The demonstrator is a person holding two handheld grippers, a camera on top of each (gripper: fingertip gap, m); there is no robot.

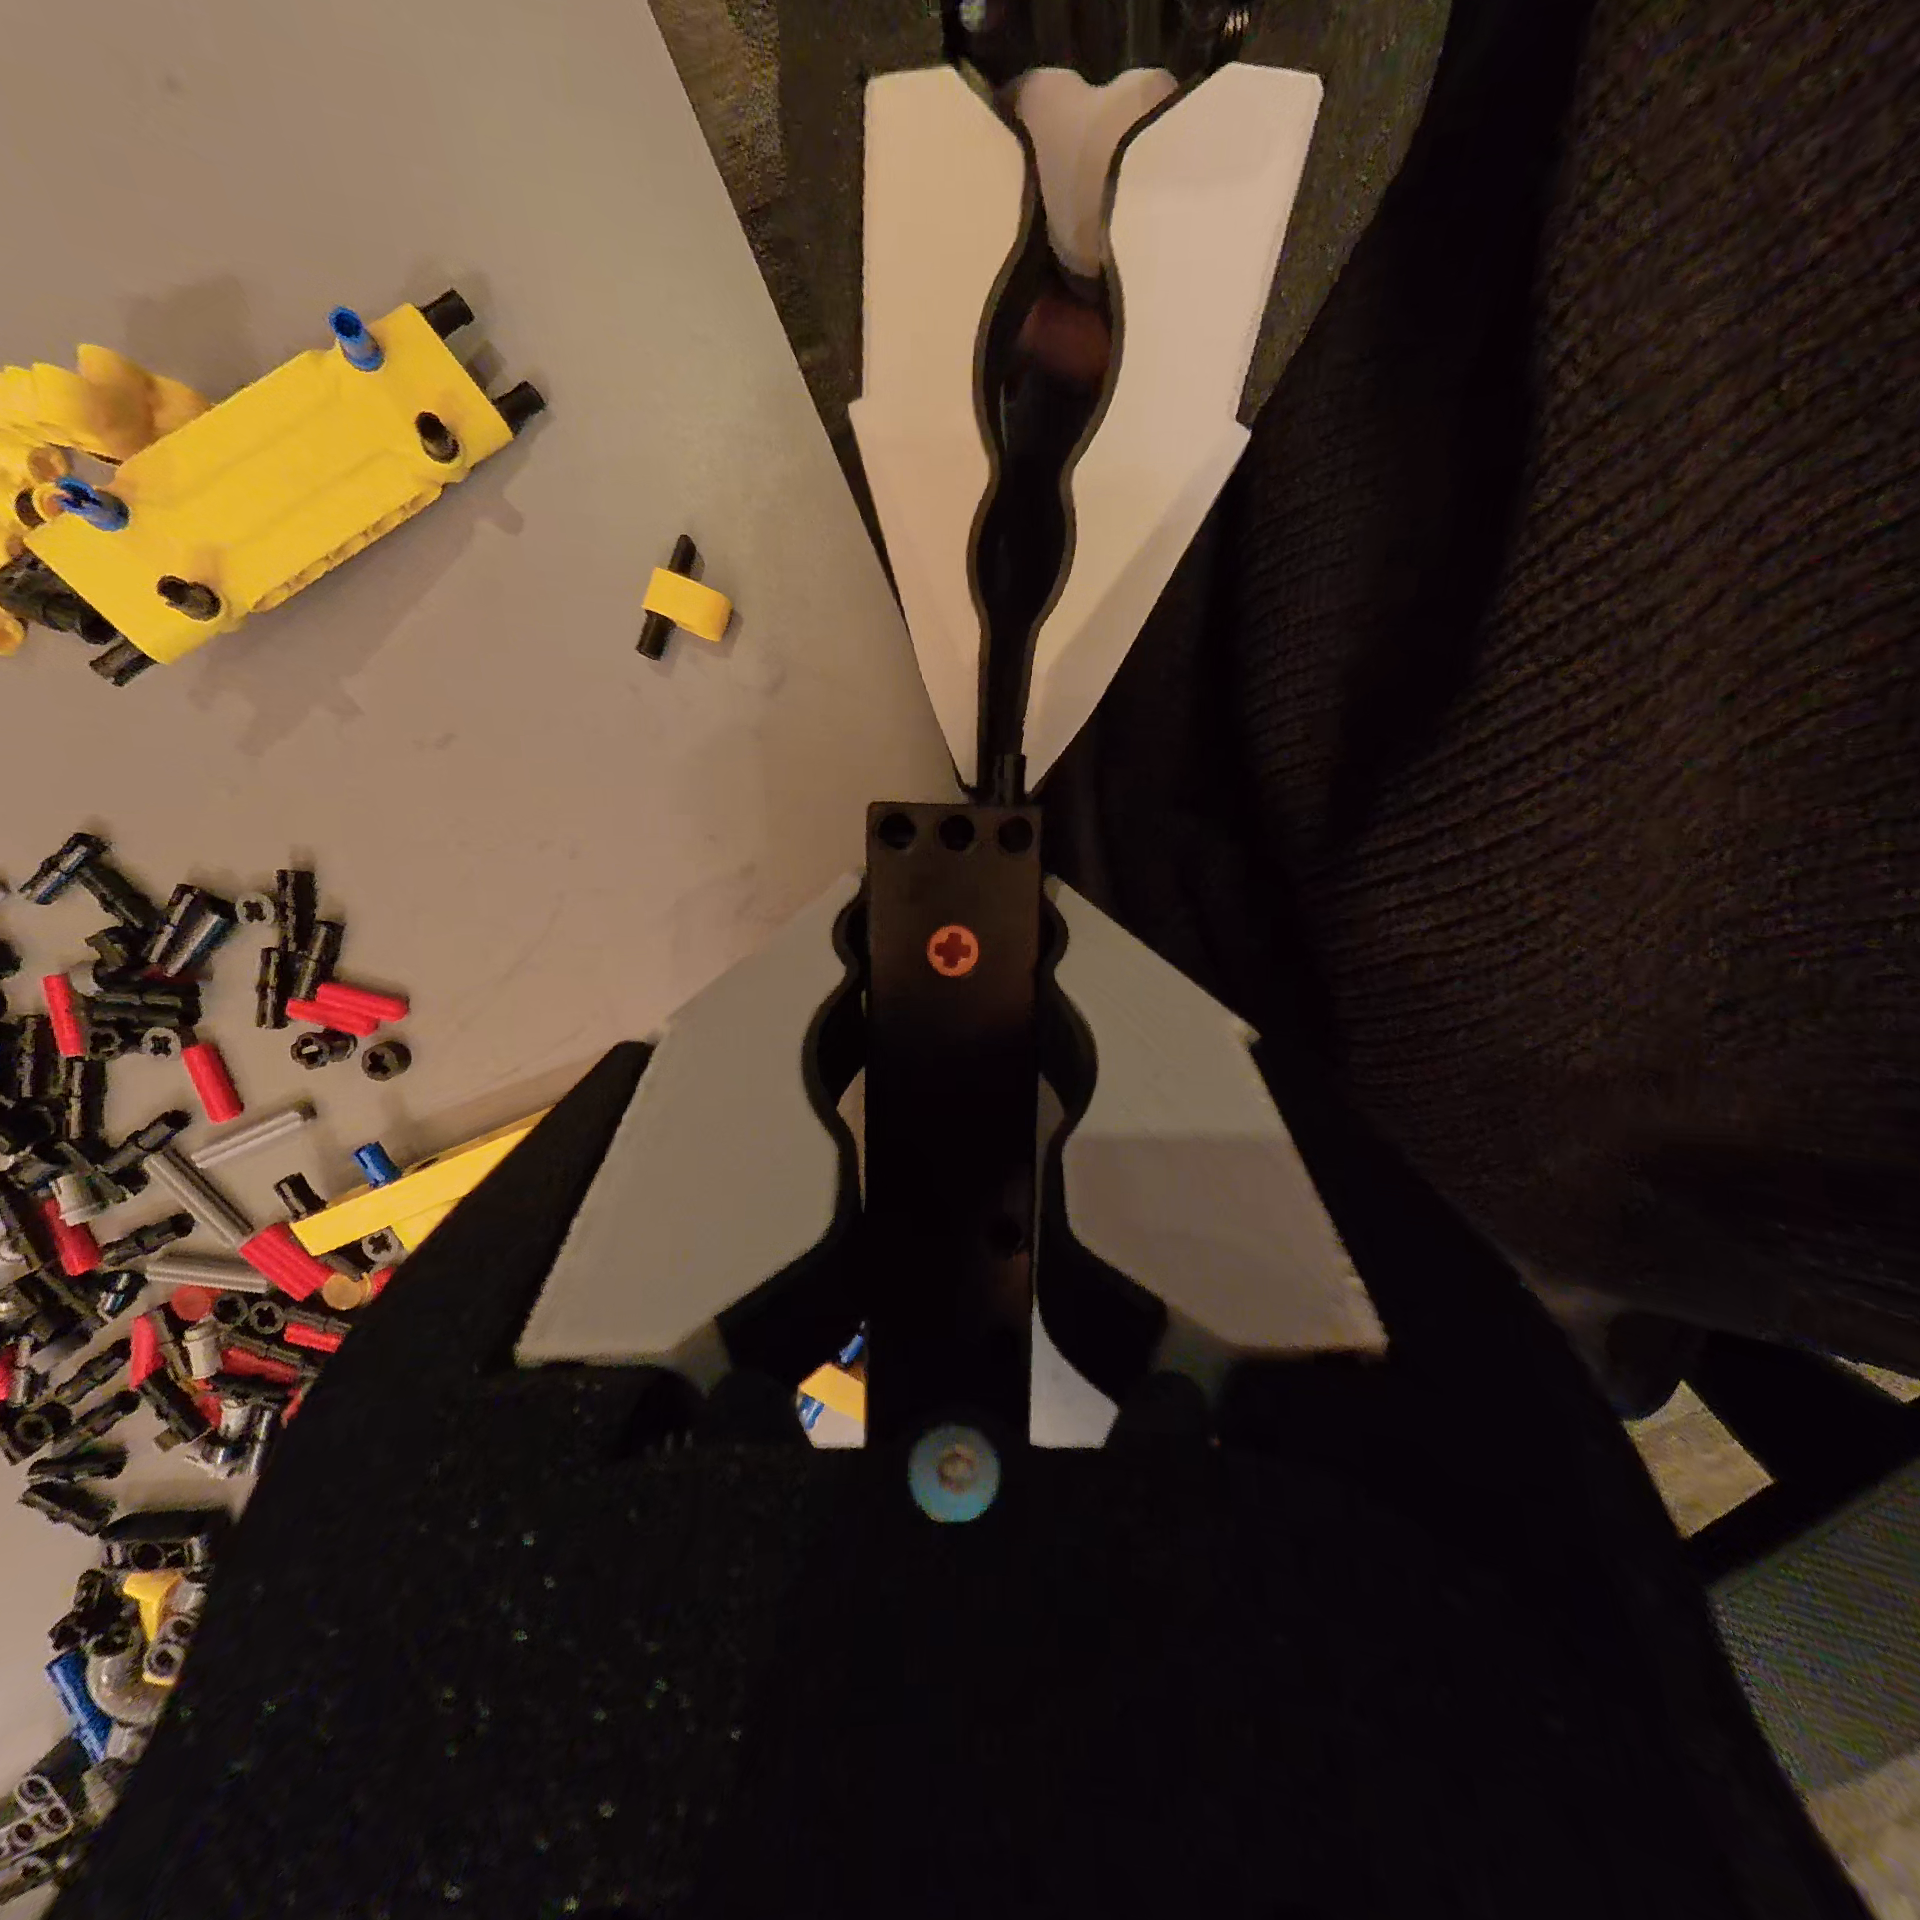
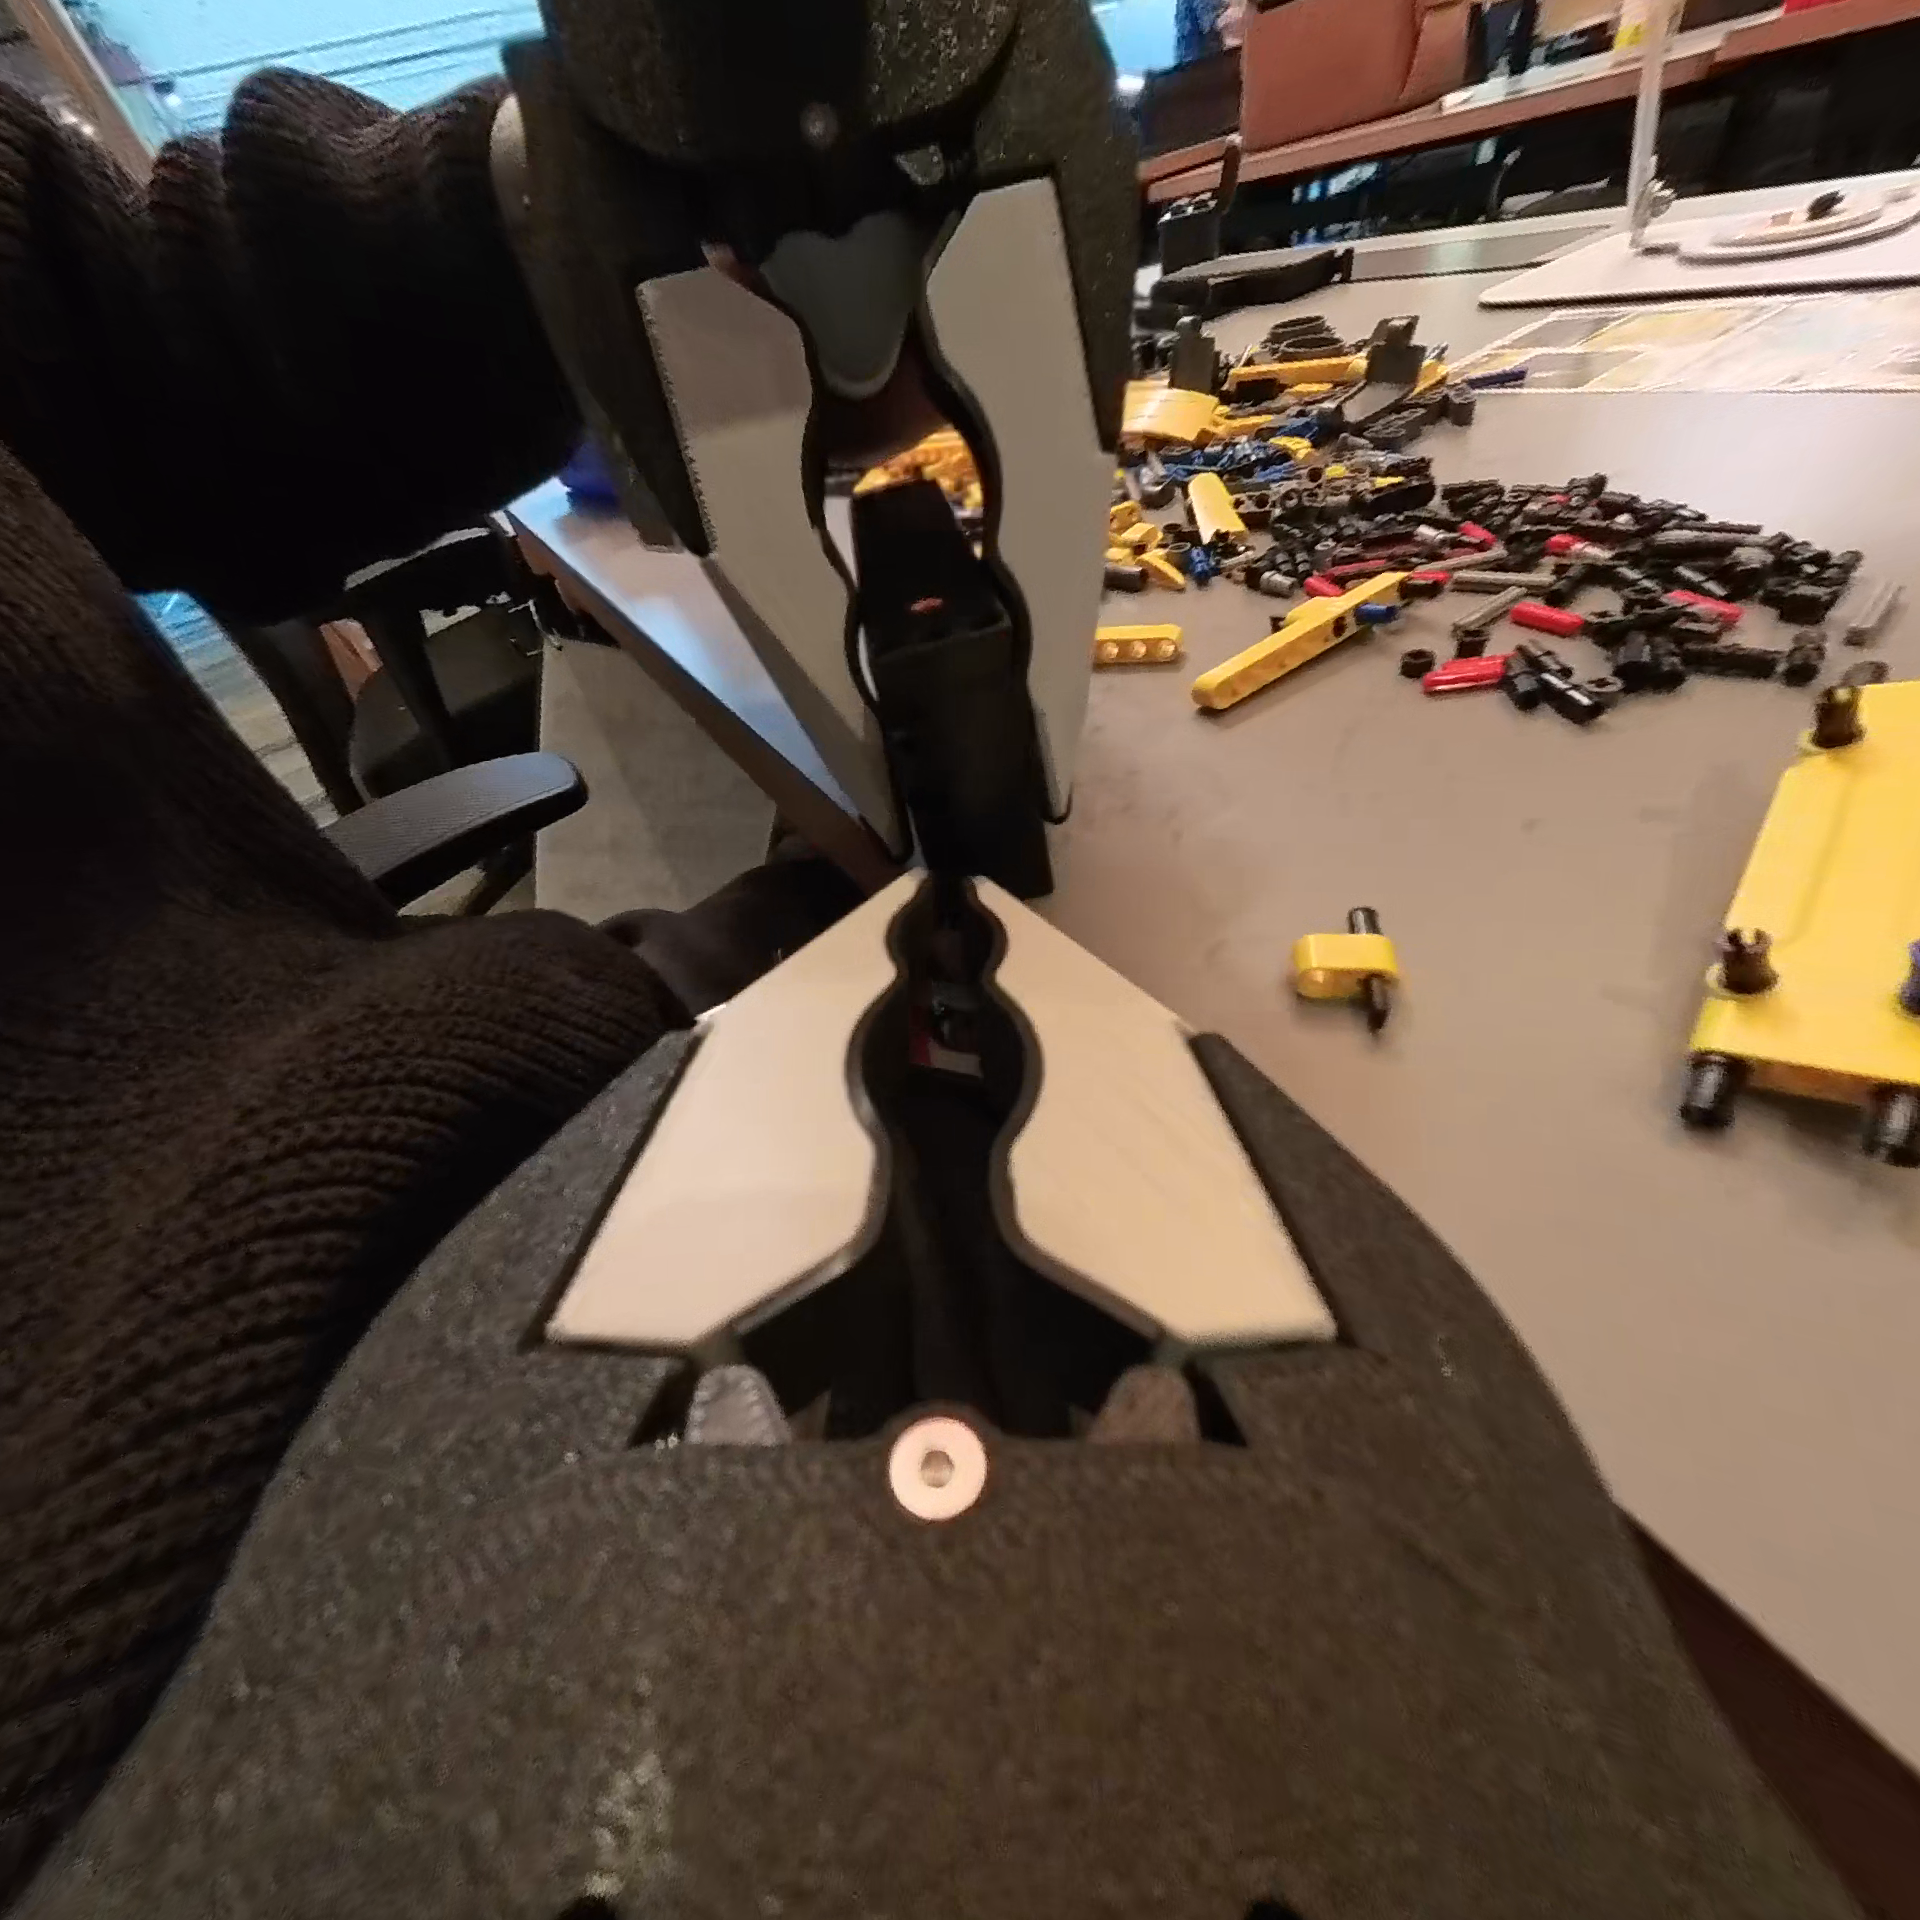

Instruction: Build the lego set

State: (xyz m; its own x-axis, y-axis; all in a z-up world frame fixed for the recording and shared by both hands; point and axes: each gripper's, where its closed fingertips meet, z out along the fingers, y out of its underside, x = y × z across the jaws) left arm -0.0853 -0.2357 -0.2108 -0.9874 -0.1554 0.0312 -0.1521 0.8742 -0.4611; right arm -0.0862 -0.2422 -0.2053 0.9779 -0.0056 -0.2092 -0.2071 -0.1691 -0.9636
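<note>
My left gripper [image 1: 954,894] is shut on a black block [image 1: 954,987] that has three holes along its end and an orange cross-shaped socket. My right gripper [image 1: 1004,767] comes in from the top, shut on a small black pin [image 1: 1006,777] whose tip meets the block's end. In the right wrist view my right gripper [image 2: 940,885] holds the pin [image 2: 943,906] tip to tip with the left gripper [image 2: 977,821] and its black block [image 2: 945,665]. Both are held over the edge of the grey table [image 2: 1351,1247].
A yellow panel assembly with black and blue pins [image 1: 270,488] [image 2: 1829,914] lies on the table [image 1: 540,831]. A small yellow piece on a black pin [image 1: 681,603] [image 2: 1345,961] lies near it. A pile of loose parts [image 1: 156,1195] [image 2: 1455,561] is beyond. A dark knit sleeve [image 2: 208,935] and a chair armrest [image 2: 468,810] are at the left. Left and right tips are no more than a few centimetres apart.
</note>
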